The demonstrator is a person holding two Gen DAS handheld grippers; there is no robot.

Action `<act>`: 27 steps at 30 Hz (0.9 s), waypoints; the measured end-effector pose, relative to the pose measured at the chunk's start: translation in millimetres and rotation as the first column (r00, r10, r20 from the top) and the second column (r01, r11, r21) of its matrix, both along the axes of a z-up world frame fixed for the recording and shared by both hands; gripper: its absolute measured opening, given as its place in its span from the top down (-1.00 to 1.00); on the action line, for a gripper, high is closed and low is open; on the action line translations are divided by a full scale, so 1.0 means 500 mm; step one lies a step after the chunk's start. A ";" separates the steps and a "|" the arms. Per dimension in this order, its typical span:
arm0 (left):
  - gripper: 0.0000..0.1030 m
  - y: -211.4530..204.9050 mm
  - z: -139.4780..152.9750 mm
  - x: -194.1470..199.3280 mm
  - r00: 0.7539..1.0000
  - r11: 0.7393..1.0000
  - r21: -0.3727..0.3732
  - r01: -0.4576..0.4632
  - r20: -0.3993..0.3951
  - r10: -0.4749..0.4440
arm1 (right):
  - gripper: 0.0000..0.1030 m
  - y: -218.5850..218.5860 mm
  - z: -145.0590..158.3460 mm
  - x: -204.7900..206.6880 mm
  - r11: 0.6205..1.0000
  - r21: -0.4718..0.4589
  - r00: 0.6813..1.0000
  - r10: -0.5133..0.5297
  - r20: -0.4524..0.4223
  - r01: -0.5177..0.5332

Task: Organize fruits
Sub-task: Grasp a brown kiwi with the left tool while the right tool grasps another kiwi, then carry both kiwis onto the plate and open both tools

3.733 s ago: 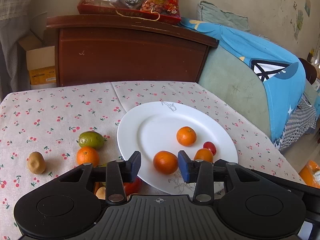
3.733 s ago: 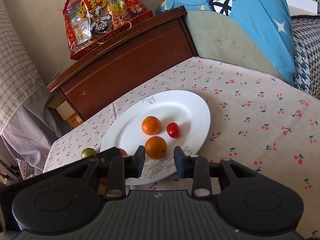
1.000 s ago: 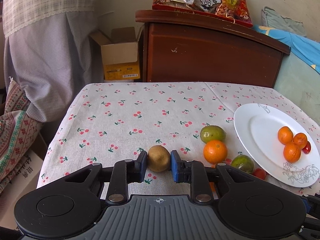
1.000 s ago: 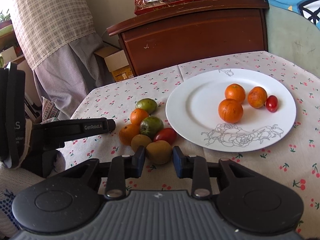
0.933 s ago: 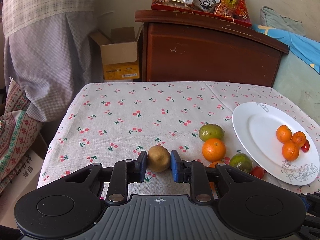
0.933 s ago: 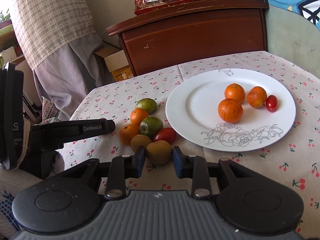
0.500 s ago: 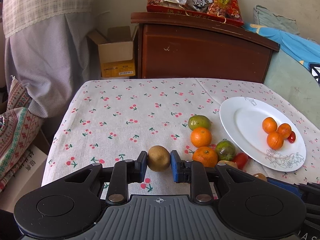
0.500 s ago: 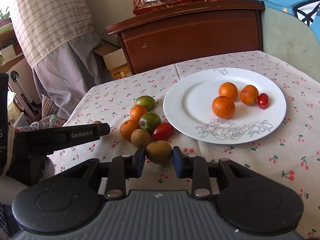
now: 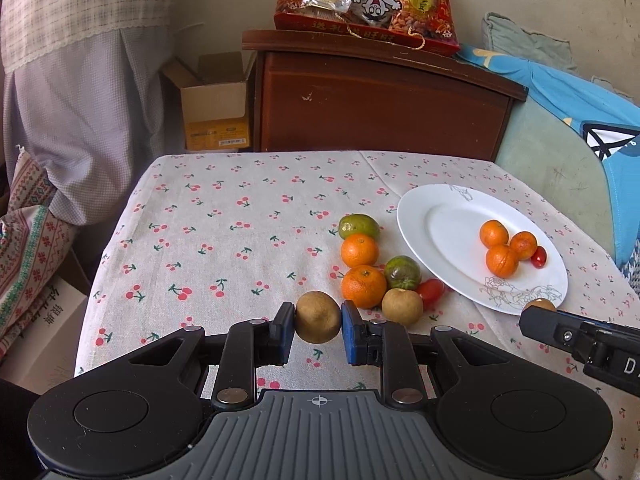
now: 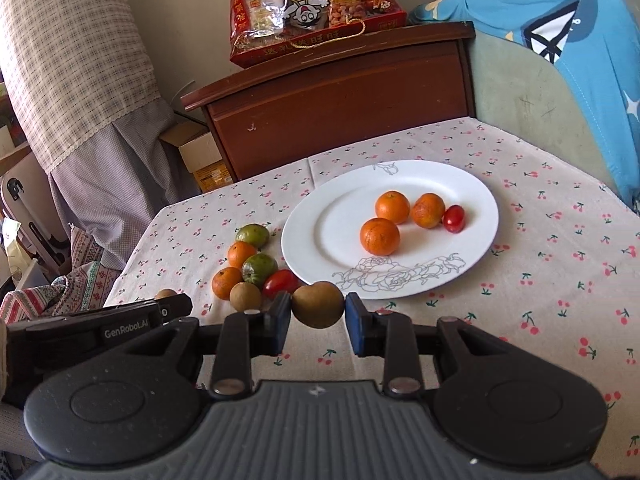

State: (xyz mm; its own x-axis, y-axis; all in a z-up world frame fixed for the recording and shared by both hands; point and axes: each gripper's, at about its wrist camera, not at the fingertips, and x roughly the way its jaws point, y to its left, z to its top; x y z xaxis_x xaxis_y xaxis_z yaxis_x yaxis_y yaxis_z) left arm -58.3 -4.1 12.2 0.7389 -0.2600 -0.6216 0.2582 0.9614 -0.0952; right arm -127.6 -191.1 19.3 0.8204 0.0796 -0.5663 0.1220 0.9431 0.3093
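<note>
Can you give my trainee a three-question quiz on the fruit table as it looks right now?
1. How many pieces of fruit lie on the white plate?
2. True or false: the left gripper is empty.
3. What does the right gripper hold? A) an orange B) a brown fruit C) a red tomato

Key
1. Four: three oranges and one small red tomato.
2. False: it is shut on a brown fruit.
3. B: a second brown fruit, held just in front of the plate's near rim.
</note>
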 end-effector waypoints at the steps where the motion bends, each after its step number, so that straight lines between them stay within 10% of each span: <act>1: 0.57 -0.002 0.001 -0.005 1.000 1.000 -0.003 0.004 -0.003 -0.004 | 0.42 -0.007 0.002 -0.003 1.000 0.006 1.000 -0.015 -0.001 0.015; 27: 0.57 -0.093 0.065 -0.007 0.988 0.983 -0.099 0.154 0.023 -0.152 | 0.42 -0.093 0.017 -0.025 0.977 0.131 0.984 -0.173 0.038 0.167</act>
State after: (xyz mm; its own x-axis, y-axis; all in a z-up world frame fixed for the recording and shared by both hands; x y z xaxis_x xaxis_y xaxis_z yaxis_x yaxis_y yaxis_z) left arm -61.9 -50.6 44.5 0.6948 -0.4315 -0.5754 0.4039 0.8961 -0.1844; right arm -140.1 -237.8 27.6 0.8545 0.0052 -0.5194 0.2588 0.8628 0.4344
